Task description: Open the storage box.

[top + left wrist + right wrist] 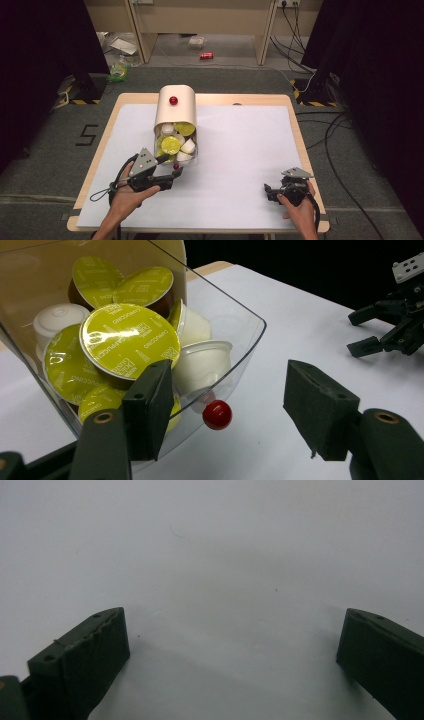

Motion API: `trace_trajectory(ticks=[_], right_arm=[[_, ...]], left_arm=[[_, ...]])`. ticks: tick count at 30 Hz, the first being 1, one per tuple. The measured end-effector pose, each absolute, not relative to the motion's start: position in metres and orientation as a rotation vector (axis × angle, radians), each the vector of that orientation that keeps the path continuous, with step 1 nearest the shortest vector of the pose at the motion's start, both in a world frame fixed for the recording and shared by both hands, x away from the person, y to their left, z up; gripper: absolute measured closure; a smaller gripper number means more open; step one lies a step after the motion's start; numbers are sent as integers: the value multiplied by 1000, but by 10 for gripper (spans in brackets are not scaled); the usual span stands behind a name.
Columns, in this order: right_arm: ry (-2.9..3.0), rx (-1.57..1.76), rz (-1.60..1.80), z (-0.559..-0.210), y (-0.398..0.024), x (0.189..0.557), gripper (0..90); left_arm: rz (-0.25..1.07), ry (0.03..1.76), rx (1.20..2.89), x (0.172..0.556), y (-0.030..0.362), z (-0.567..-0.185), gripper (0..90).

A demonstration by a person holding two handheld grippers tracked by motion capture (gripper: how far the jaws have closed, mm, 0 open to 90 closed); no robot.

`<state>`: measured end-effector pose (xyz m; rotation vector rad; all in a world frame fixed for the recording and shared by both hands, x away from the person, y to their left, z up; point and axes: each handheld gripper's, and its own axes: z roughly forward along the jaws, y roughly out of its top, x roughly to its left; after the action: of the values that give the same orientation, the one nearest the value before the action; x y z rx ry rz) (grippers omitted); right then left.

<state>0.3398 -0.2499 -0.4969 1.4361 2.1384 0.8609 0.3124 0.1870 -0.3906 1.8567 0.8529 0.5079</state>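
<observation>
A cream capsule holder (175,112) with a red knob (173,100) on top stands at the table's back centre. Its clear plastic drawer (240,340) is pulled out toward me. It holds several yellow-lidded capsules (127,342) and white capsules (202,362). On the drawer's front is a small red knob (217,414). My left gripper (227,390) is open, with this knob between its jaws and touching neither pad; in the high view the left gripper (171,166) sits at the drawer's front. My right gripper (232,630) is open over bare white table, at the front right (268,191).
A white sheet (240,145) covers the wooden table (295,120). Beyond the far edge the floor holds cables, a red can (206,55) and scattered litter. Dark curtains stand on both sides.
</observation>
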Motion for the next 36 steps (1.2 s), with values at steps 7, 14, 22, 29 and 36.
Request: trace_trajectory(ticks=[7,14,22,29,36], right_arm=[[2138,1436,861,-497,-250,340,7],[2138,1436,861,-497,-250,340,7],[2138,1436,861,-497,-250,340,7],[2138,1436,861,-497,-250,340,7],[2138,1437,861,-497,-250,340,7]], left_arm=[[505,854,1853,310,187,-392,362],[498,856,1853,310,187,-392,360],[504,851,1838,311,186,-386,352],[539,853,1814,313,191,-376,348],[569,875,1802,318,193,-374,348]])
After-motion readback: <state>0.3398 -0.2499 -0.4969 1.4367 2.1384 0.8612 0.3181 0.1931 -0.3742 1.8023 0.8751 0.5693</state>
